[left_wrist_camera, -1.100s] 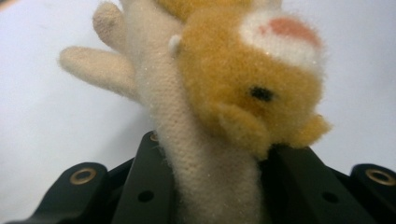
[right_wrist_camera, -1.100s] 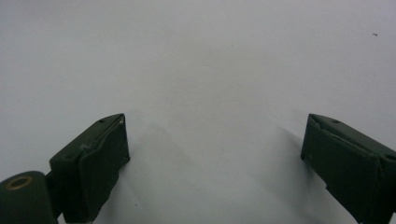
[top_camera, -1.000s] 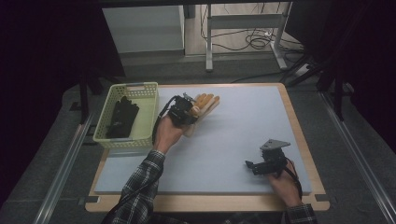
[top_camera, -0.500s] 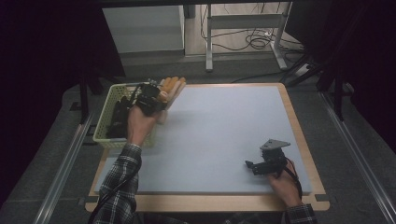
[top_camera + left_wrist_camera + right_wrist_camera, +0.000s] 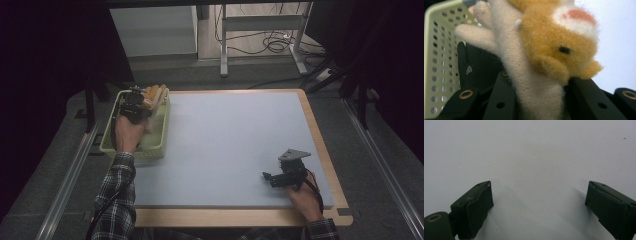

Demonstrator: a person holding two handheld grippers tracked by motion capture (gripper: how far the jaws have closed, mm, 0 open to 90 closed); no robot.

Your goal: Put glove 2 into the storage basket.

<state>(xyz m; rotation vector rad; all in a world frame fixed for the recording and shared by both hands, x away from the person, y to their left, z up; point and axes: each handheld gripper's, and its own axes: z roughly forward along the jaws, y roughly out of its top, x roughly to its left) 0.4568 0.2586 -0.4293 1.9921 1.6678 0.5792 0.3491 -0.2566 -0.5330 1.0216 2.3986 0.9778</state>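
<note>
Over the basket (image 5: 111, 146), left fingers (image 5: 501, 100) clamp a fuzzy orange-and-cream plush toy (image 5: 541, 52); right fingers (image 5: 477, 202) gape.

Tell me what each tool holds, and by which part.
Left tool grips the plush toy by its pale limb, above the basket. Right tool is open, holding nothing.

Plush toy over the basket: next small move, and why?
Probably lower it a little, then open. The left hand-held gripper is shut on the plush toy, which hangs above the green basket, where a black glove already lies. The right hand-held gripper rests open.
</note>
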